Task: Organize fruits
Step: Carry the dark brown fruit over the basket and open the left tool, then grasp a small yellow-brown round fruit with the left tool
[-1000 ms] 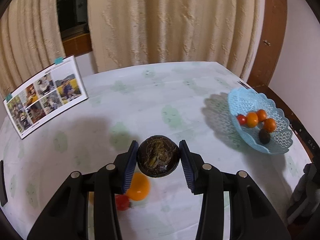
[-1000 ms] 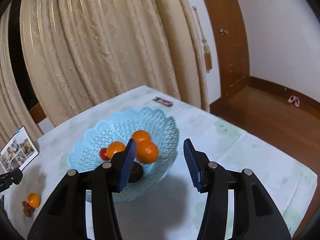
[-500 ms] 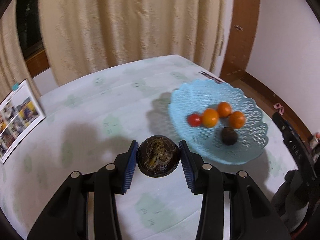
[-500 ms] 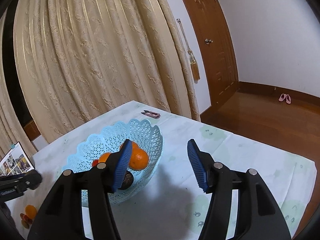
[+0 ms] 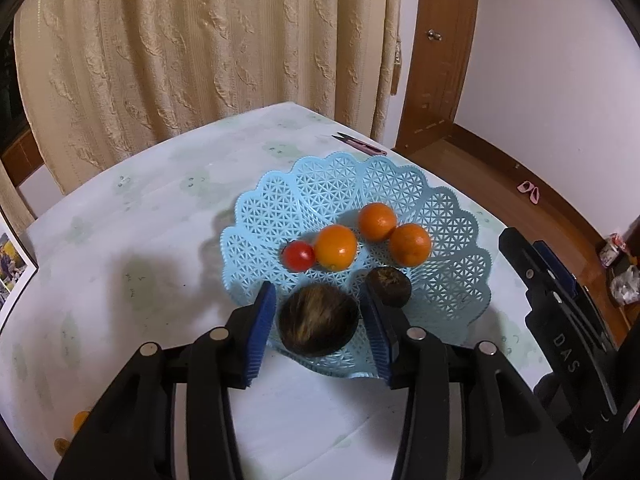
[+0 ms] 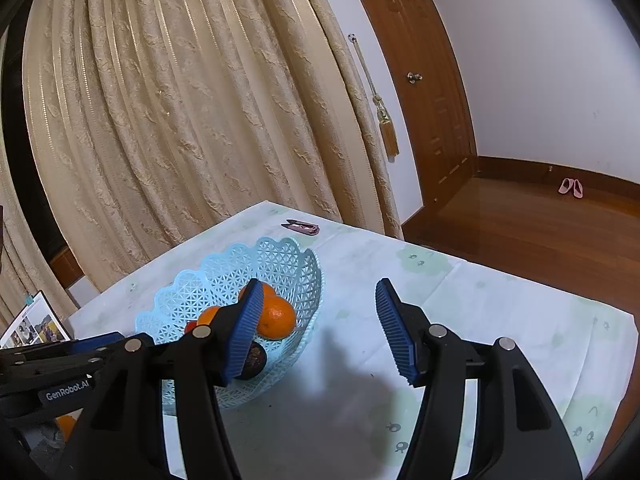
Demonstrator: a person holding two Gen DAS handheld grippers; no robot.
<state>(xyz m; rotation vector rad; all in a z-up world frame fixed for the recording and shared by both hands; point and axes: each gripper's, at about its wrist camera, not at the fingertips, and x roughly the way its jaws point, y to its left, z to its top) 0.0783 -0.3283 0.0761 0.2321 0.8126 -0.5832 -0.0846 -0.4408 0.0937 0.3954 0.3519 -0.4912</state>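
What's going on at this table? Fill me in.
A person is sorting fruit into a light blue lattice basket with two handheld tools. The left claw, over the basket's near rim, is opening around a dark round fruit, blurred as if dropping free. Three oranges, a cherry tomato and another dark fruit already lie inside. The right claw waits open and empty beside the basket.

I am seeing heavy beige curtains (image 6: 180, 120), a brown wooden door (image 6: 416, 72), white walls (image 6: 552, 60) and glossy wooden floor (image 6: 540, 232).

Soft indoor light, fisheye-warped edges
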